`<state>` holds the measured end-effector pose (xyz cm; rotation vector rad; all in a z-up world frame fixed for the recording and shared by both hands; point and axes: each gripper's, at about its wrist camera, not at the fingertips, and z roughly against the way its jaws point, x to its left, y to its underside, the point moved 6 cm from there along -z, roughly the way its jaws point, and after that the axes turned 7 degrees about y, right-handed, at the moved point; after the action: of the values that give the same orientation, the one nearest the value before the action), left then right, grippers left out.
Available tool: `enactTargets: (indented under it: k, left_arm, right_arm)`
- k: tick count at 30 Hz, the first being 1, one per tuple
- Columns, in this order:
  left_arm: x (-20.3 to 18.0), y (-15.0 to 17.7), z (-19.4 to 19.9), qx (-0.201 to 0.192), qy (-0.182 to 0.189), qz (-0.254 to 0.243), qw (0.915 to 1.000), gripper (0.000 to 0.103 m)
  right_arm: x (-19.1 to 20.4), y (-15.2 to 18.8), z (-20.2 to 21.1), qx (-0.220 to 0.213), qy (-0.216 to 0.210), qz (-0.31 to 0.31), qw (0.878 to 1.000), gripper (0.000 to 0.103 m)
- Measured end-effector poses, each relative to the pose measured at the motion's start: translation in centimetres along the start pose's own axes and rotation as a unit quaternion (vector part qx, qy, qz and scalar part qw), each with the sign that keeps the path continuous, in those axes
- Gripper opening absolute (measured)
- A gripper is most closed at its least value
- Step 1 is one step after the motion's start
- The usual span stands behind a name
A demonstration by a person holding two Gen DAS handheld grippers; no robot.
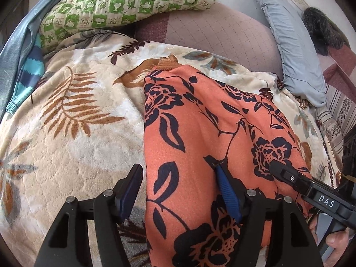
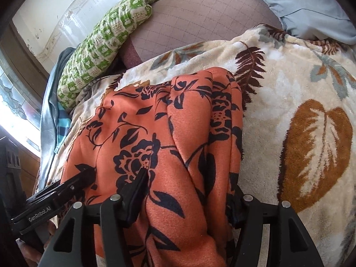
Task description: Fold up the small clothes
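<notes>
An orange garment with a black flower print [image 1: 200, 122] lies lengthwise on a cream leaf-patterned blanket [image 1: 77, 133], with a brown ribbed hem at its far end. My left gripper [image 1: 178, 173] stands open over the garment's left edge, one finger on the blanket and the other on the cloth. In the right wrist view the same garment [image 2: 155, 133] lies in soft folds. My right gripper [image 2: 189, 182] is open astride its right edge, and its right finger is partly hidden by cloth. Each gripper's finger shows in the other's view, resting on the garment.
A green checked pillow [image 1: 124, 4] lies at the far side, with a grey-blue and striped cloth [image 1: 29, 66] to its left. A pale blue pillow [image 1: 293, 51] and a dark furry item [image 1: 320, 31] sit far right. A quilted mauve sheet [image 1: 222, 29] shows beyond the blanket.
</notes>
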<state>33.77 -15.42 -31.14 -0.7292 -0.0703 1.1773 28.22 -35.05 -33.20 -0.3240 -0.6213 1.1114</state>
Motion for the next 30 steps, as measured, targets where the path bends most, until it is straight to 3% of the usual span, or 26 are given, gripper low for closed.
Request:
enactTargets:
  k: [5, 9, 11, 14, 20, 23, 27, 30]
  left_arm:
    - [0.2, 0.2, 0.9, 0.011, -0.009, -0.002, 0.9999, 0.07]
    - [0.7, 0.6, 1.1, 0.016, -0.01, 0.003, 0.9998, 0.072]
    - [0.6, 0.9, 0.7, 0.017, -0.024, -0.008, 0.9995, 0.076]
    - [0.7, 1.0, 0.1, 0.014, -0.046, -0.039, 0.9981, 0.084]
    - [1.4, 0.7, 0.6, 0.026, -0.019, -0.007, 0.9994, 0.085]
    - [0.8, 0.3, 1.9, 0.013, -0.035, -0.025, 0.999, 0.084]
    - [-0.3, -0.4, 4.7, -0.02, -0.043, -0.056, 0.9973, 0.084]
    - [-0.9, -0.1, 6.4, -0.036, -0.051, -0.083, 0.9946, 0.084]
  right_arm:
    - [-0.8, -0.7, 1.6, 0.003, -0.018, -0.033, 0.999, 0.064]
    - [-1.7, -0.5, 2.1, 0.002, 0.017, -0.022, 1.0, 0.063]
    - [-1.8, 0.0, 1.4, 0.02, 0.021, -0.017, 0.999, 0.055]
    - [-1.9, 0.2, 0.8, 0.023, 0.027, -0.008, 0.999, 0.055]
    - [-3.0, -0.1, 0.8, 0.04, -0.006, -0.047, 0.998, 0.061]
    - [-2.4, -0.8, 2.8, 0.006, -0.002, -0.024, 1.0, 0.061]
    - [-1.1, -2.1, 7.8, -0.084, -0.027, 0.015, 0.996, 0.06]
    - [0.5, -1.7, 9.9, -0.1, -0.048, 0.039, 0.993, 0.046]
